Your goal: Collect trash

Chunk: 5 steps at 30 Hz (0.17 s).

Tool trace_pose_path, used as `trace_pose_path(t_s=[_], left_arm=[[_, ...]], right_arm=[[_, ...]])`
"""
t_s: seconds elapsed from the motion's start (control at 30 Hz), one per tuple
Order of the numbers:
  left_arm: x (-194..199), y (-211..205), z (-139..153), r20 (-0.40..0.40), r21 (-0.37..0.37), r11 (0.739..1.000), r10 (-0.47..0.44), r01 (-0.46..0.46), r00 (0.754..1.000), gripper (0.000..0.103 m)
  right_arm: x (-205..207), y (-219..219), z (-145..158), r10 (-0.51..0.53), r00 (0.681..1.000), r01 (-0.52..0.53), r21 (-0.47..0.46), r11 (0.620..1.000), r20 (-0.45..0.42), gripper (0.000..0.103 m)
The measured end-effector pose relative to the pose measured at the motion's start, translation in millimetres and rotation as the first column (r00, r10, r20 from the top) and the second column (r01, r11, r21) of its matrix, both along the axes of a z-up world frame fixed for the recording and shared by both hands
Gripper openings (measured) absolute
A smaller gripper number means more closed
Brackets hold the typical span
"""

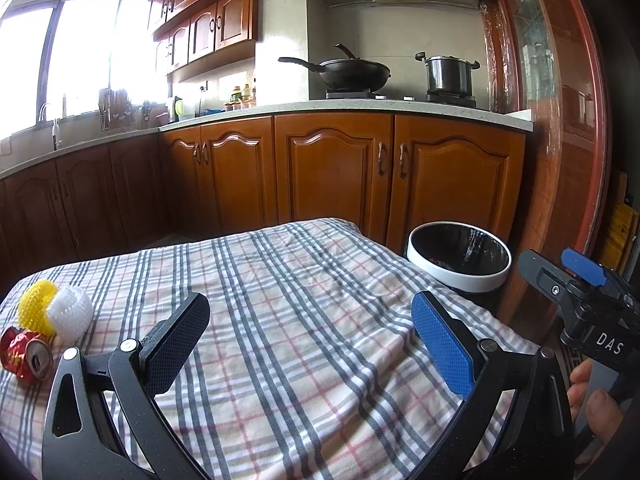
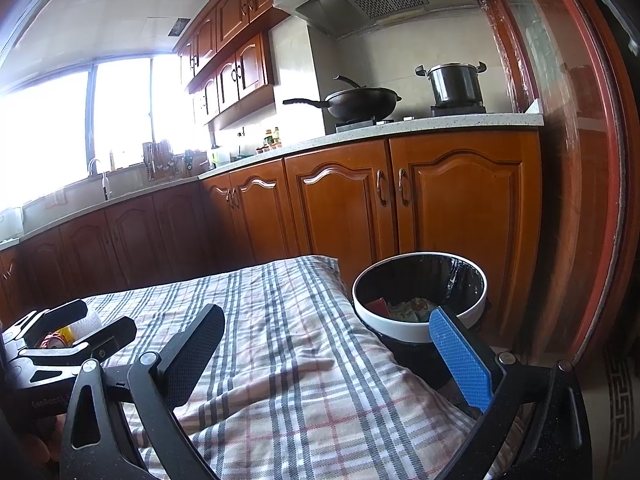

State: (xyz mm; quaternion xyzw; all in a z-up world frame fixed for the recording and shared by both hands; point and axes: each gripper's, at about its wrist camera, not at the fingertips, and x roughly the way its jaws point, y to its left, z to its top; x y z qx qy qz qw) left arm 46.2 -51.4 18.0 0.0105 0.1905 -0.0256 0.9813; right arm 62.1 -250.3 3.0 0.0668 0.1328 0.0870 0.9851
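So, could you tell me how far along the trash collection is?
Some waste already lies in the bin. Both the left gripper and right gripper are open and empty. The crushed red can and yellow-and-white foam nets remain on the checked cloth.

L gripper [image 1: 310,344] fingers wide apart, empty; crushed can [image 1: 26,354] far left.

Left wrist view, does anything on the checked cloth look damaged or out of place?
Yes: a crushed red can lies on its side at the cloth's left edge, dented, beside yellow and white foam fruit nets. The cloth itself is wrinkled. Nothing looks spilled.
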Motion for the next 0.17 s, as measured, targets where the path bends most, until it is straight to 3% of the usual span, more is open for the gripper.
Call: trace_pose_path(t_s=[0.17], left_arm=[[2.8,3.9,2.6,-0.006,-0.012,1.0,0.003,-0.003,1.0,0.103]], right_arm=[[2.6,1.5,1.9,0.003,1.0,-0.003,-0.004,1.0,-0.009,0.103]])
